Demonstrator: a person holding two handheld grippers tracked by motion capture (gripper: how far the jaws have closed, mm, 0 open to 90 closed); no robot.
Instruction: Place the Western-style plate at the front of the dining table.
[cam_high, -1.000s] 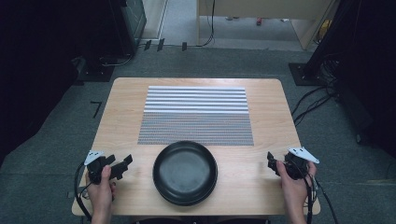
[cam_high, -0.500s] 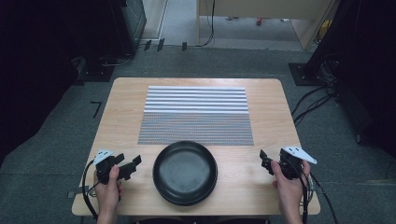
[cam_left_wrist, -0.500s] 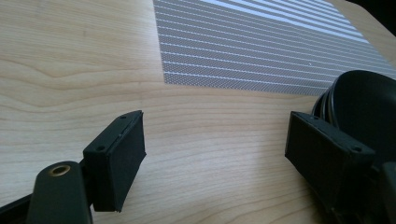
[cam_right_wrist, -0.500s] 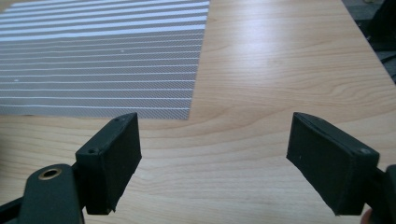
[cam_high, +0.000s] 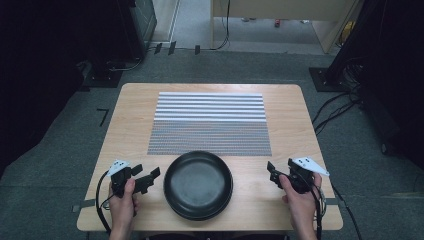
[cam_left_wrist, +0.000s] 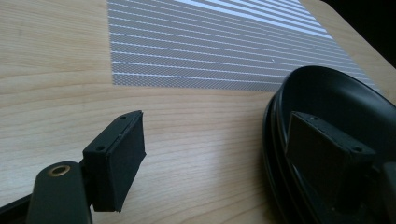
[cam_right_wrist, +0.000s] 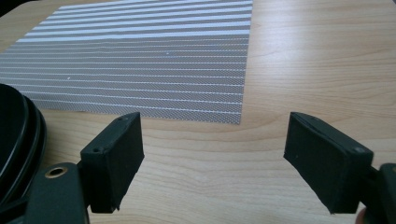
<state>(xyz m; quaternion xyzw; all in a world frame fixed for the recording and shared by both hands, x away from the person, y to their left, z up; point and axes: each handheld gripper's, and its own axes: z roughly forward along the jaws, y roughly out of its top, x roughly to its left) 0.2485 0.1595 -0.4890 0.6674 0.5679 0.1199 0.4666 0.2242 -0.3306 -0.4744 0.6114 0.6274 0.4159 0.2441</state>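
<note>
Black dish (cam_high: 198, 185) between two tongs on the counter (cam_high: 135, 107).
Left tongs (cam_high: 148, 178) and right tongs (cam_high: 271, 172) both stood open (nothing gripped), flanking the dish near the striped mat (cam_high: 210, 122).

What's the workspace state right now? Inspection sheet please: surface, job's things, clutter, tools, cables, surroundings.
Surface: wooden table, striped mat lying flat at its middle.
Job's things: black bowl at the near edge, in front of the mat; looks like a stack of more than one, empty.
Clutter: nothing seen.
Tools: left tool open, just left of the bowl, not touching; right tool open, right of the bowl, apart from it.
Cables: one trails from each tool toward the person; more lie on the floor at right.
Surroundings: grey carpet, dark equipment at the sides.
</note>
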